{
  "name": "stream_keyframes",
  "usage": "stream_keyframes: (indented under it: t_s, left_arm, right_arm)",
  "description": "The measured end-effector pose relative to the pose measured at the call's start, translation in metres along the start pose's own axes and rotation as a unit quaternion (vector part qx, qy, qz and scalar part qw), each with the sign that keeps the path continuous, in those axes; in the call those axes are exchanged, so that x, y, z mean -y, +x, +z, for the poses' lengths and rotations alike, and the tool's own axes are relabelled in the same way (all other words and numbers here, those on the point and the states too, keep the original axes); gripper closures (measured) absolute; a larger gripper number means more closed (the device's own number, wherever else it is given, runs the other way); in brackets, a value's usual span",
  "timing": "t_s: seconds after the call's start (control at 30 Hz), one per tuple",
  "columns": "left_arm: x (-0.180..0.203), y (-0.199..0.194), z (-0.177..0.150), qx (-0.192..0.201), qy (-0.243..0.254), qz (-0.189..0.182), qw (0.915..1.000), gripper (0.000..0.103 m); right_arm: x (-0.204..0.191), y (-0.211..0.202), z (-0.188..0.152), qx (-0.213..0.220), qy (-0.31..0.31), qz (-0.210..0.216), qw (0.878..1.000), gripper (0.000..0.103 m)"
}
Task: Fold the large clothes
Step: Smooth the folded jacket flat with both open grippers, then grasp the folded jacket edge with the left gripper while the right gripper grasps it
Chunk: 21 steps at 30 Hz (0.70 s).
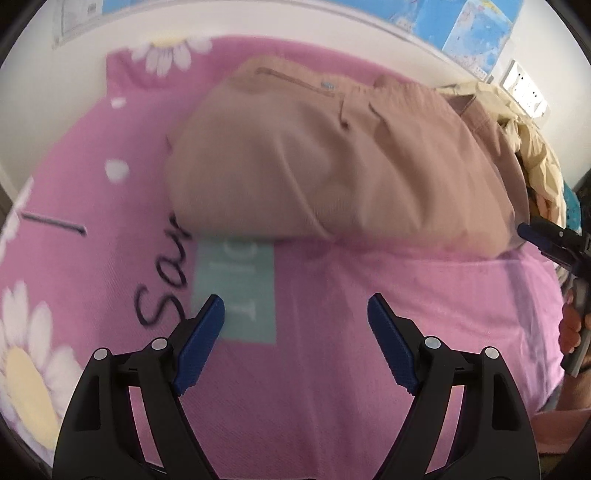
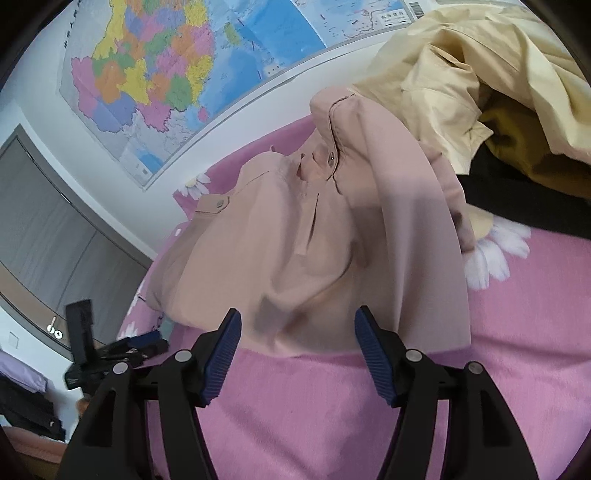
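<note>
1. A white wall (image 2: 258, 122) is seen behind the bed, and a large coloured map (image 2: 177, 74) is pinned across it (another map sheet (image 1: 476, 33) is shown further along).
2. Grey wardrobe doors (image 2: 48, 221) are set at the left.
3. The bed is covered by a pink daisy-printed blanket (image 1: 369, 295).
4. A white switch panel (image 1: 524, 88) is mounted on the wall.

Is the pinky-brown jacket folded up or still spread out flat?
Folded. The pinky-brown jacket sits as a thick bundle with rounded doubled edges on the pink blanket.
</note>
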State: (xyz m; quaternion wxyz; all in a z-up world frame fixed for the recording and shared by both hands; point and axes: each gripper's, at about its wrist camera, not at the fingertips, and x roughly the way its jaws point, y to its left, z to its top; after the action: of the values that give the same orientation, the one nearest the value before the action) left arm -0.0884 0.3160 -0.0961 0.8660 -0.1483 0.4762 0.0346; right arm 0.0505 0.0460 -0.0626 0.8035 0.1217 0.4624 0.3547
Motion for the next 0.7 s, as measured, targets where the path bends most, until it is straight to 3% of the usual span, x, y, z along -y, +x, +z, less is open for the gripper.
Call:
stream_keyframes:
  t_s: [0.47, 0.7]
  left_arm:
    - [0.020, 0.003, 0.009, 0.001, 0.002, -0.020, 0.9998, 0.024]
    - [0.026, 0.009, 0.013, -0.001, 0.009, -0.016, 0.9998, 0.024]
  right_arm:
    - [0.026, 0.002, -0.039, -0.037, 0.074, 0.043, 0.996, 0.034]
    - [0.034, 0.012, -0.040, -0.028, 0.108, 0.054, 0.992, 0.029]
